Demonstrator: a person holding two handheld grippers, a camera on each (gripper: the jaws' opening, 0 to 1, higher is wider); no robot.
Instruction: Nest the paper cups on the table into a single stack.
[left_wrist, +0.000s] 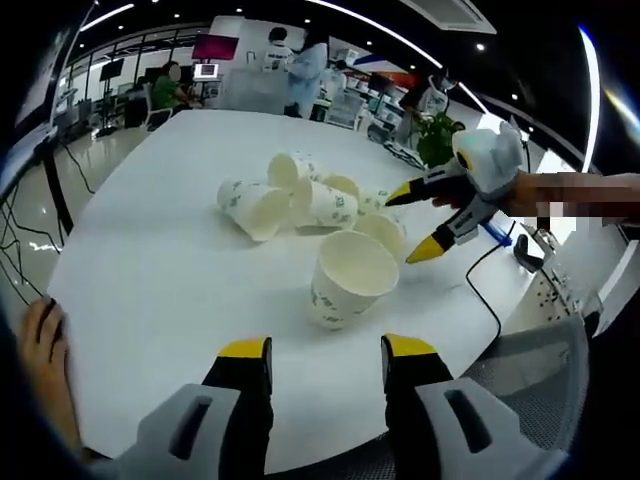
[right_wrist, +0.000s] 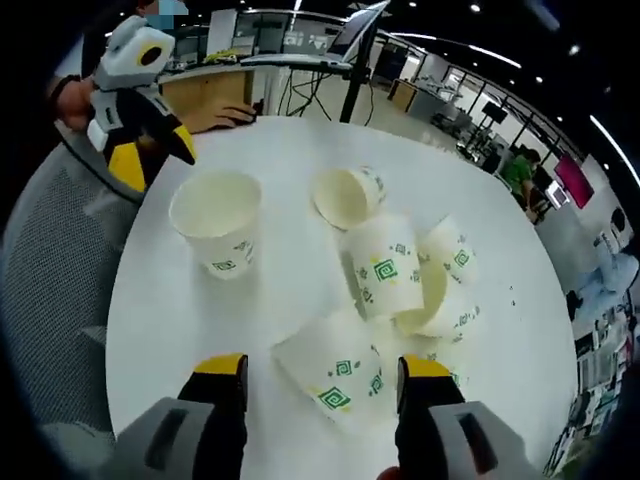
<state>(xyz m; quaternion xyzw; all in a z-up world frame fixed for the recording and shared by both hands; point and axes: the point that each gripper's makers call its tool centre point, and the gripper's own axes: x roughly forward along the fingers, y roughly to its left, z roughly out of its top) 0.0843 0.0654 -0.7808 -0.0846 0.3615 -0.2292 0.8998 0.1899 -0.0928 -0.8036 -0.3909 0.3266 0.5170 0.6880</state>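
While a broad white table (left_wrist: 170, 260) fills the middle of the left gripper view, an open office with desks, screens, ceiling light strips and a potted plant (left_wrist: 437, 137) runs along the upper edge, with people standing at upper centre. One paper cup (left_wrist: 348, 277) stands upright and open-mouthed at centre frame, white with small green markings; behind it, toward upper centre, a heap of tipped cups (left_wrist: 290, 195) lies on its sides, touching one another. At the bottom of this view the left gripper (left_wrist: 327, 350) has its yellow-tipped jaws spread apart with nothing between them. Entering from the right edge, the right gripper (left_wrist: 412, 222) also gapes empty, just beside the heap; its own view shows a fallen cup (right_wrist: 335, 372) between its jaws.
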